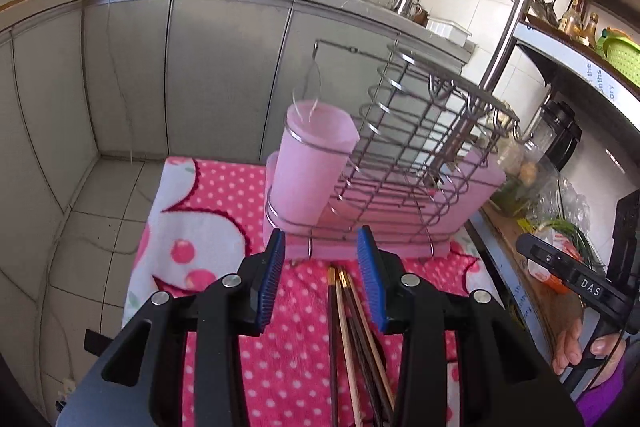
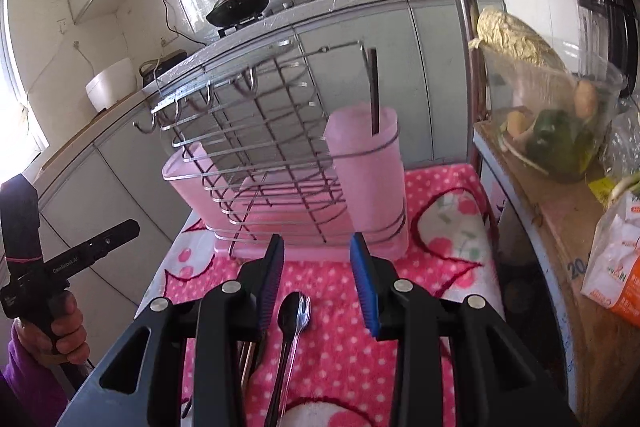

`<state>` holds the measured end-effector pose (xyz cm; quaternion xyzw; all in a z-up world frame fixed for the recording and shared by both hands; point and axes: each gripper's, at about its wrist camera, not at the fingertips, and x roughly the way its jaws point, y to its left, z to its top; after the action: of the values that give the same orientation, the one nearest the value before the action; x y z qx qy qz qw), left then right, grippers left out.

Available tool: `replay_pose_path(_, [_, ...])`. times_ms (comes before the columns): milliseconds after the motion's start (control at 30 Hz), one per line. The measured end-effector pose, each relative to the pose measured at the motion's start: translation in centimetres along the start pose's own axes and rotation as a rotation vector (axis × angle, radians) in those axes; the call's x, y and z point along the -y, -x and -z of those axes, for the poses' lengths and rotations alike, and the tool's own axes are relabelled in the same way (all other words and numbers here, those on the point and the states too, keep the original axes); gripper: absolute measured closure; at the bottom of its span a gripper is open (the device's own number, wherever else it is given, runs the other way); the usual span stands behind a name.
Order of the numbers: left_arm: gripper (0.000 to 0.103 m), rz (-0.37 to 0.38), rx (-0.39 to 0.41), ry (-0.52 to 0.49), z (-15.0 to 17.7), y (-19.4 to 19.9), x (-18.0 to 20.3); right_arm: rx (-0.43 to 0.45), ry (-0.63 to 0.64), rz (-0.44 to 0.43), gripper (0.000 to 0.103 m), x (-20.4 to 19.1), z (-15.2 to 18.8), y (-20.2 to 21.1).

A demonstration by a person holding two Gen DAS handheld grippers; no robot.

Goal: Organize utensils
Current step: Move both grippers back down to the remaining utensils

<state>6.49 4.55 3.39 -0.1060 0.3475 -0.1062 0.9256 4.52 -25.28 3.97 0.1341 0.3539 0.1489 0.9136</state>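
Reaching down with both grippers spread and holding nothing, the left gripper [image 1: 322, 259] over the chopsticks [image 1: 352, 339] and the right gripper [image 2: 316, 263] over the spoon [image 2: 290, 323] mid-blanket [image 2: 448, 219], could bump the rack [image 2: 260, 163] near the far edge.

Both grippers pitched forward and down, jaws parted, nothing pinched.

Left gripper [image 1: 322, 255]: blue pads [image 1: 276, 275] stand apart with a clear gap, not pressing on anything. Right gripper [image 2: 316, 259]: same pose, pads [image 2: 364, 279] apart and free. Right hand [image 1: 580, 347] shows at the edge of the left view, wrapped round its handle, purple sleeve behind; left hand [image 2: 64, 331] likewise in the right view, fingers curled on the grip.
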Motion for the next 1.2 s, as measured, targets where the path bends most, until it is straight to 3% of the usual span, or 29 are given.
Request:
replay_pose_path(267, [0.065,0.013,-0.133,0.018,4.7,-1.9,-0.8,-0.217,-0.091,-0.085,0.073,-0.2,4.5,-4.3])
replay_pose_path(467, [0.066,0.014,-0.184,0.012,7.3,-2.7,-1.0,-0.335,-0.139,-0.105,0.079,-0.3,7.2,-7.6])
replay_pose_path(767, [0.076,0.037,-0.235,0.003,9.0,-3.9,-0.7,-0.393,-0.194,-0.101,0.09,0.6,7.9,-10.4])
replay_pose_path(1033, [0.08,0.058,-0.321,0.0,10.4,-6.0,-0.1,-0.405,-0.244,-0.171,0.1,0.7,7.9,-11.4])
replay_pose_path(1200, [0.08,0.051,-0.351,-0.012,10.8,-6.9,0.4,-0.417,-0.258,-0.205,0.1,0.6,7.9,-11.6])
